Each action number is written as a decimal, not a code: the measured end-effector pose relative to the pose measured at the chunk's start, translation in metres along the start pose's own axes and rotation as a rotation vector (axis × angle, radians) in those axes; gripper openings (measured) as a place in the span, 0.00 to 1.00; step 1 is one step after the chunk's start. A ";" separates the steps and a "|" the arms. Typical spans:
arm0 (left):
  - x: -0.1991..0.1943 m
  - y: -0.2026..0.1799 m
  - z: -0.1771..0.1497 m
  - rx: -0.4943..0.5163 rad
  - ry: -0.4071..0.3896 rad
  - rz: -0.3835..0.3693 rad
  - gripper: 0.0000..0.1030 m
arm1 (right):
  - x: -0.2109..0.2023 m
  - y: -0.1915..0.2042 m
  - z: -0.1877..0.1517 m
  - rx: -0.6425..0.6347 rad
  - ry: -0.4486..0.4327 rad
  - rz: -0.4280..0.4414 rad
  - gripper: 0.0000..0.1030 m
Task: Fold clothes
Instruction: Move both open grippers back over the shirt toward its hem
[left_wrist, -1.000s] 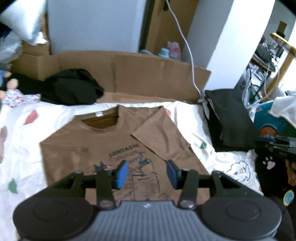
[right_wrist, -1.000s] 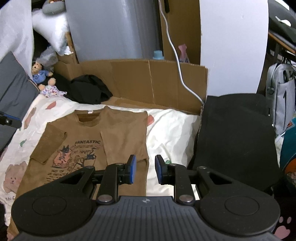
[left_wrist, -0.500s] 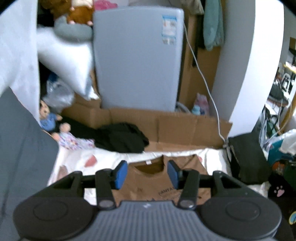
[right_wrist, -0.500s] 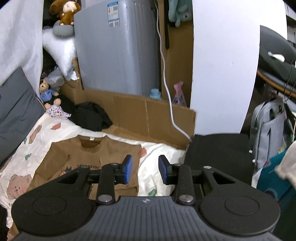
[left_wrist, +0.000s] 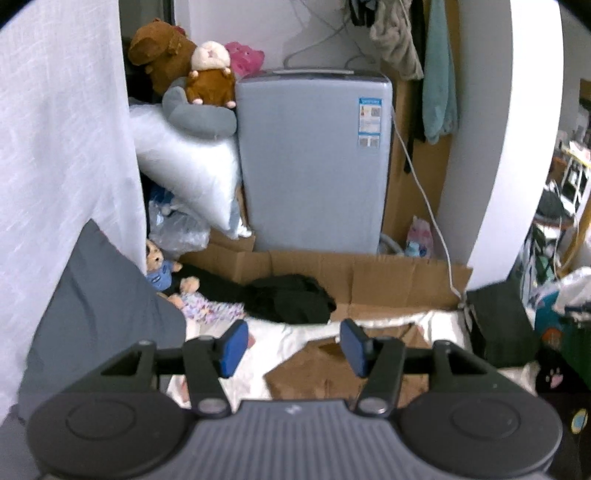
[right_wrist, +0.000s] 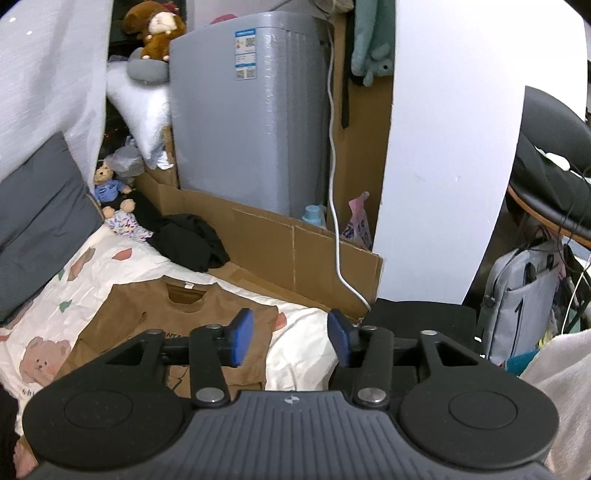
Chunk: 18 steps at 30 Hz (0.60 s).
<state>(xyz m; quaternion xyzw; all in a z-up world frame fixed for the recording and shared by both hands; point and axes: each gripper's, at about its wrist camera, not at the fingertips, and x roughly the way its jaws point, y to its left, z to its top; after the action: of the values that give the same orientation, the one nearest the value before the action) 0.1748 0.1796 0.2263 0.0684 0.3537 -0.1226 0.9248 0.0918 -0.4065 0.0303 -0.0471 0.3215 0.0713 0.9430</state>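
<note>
A brown printed T-shirt (right_wrist: 155, 325) lies flat on the white patterned bedsheet (right_wrist: 92, 273), with both sleeves folded in over its front. In the left wrist view only its top part (left_wrist: 321, 369) shows, low behind the gripper. My left gripper (left_wrist: 293, 348) hangs high above the bed with its jaws opening and nothing between the blue pads. My right gripper (right_wrist: 290, 341) is also raised above the shirt's right edge, jaws opening, with nothing between them. A folded stack of black clothes (right_wrist: 417, 321) sits to the right of the shirt.
A crumpled black garment (right_wrist: 188, 240) lies at the far end of the bed against a cardboard barrier (right_wrist: 288, 251). Behind it stand a grey washing machine (left_wrist: 314, 158), plush toys (left_wrist: 207, 77) and a pillow. A grey cushion (right_wrist: 33, 214) lies left, a grey backpack (right_wrist: 524, 291) right.
Both grippers have risen well above the bed, so the shirt has dropped low in each view. The right jaws have widened clearly, and the left jaws a little.
</note>
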 end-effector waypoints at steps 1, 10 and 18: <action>-0.004 0.002 -0.005 0.005 0.013 0.001 0.57 | -0.002 0.001 -0.001 -0.008 0.007 0.002 0.55; 0.001 0.017 -0.093 -0.075 0.067 -0.065 0.60 | -0.014 0.012 -0.024 -0.015 0.036 0.019 0.73; 0.049 0.003 -0.199 -0.148 0.180 -0.136 0.60 | -0.002 0.023 -0.089 0.031 0.144 0.070 0.74</action>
<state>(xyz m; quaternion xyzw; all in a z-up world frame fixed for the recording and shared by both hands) 0.0839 0.2157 0.0459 -0.0134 0.4472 -0.1520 0.8813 0.0329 -0.3959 -0.0391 -0.0264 0.3912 0.0957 0.9149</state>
